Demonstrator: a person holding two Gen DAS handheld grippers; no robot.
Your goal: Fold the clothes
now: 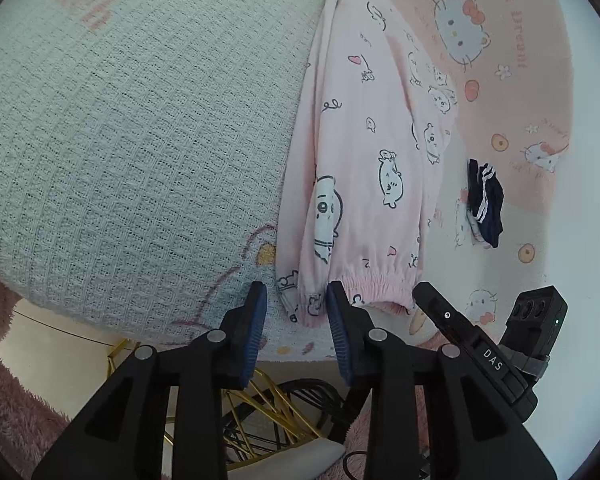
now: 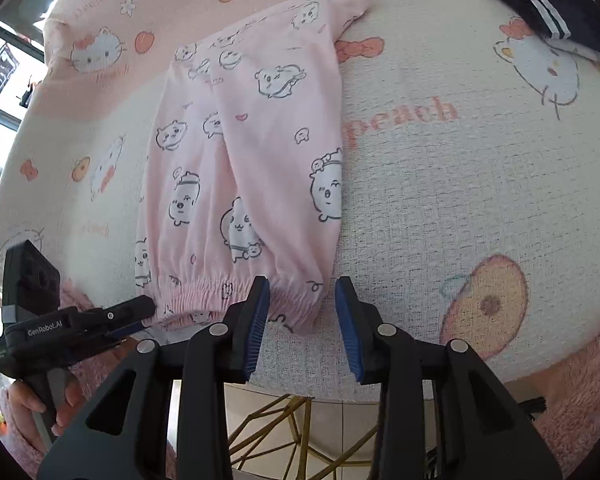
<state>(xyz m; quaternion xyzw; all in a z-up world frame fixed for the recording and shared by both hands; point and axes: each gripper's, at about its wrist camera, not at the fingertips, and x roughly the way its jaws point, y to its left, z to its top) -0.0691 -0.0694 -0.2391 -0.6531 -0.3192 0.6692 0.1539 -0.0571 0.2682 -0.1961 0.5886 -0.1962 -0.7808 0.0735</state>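
- The pink pants (image 2: 252,168) lay flat on the blanket (image 2: 460,200), legs folded over each other, elastic cuffs at the near edge.
- Left gripper (image 1: 296,320) sat partway open at those cuffs, cloth between the pads but nothing pinched as far as I could see.
- Right gripper (image 2: 302,320) was also partway open, and the cuff's right corner poked into the gap. It wasn't gripping anything either.
- In the right view, a hand (image 2: 32,404) was holding the left tool at the cuffs' other corner.
- A dark striped garment (image 2: 556,8) sat folded, well apart on the far side.
- My guess: they were between folds, lining up on the cuff end. The next move probably needs both tools to close on the cuff corners and carry them evenly up toward the waistband, without dragging the bottom layer.
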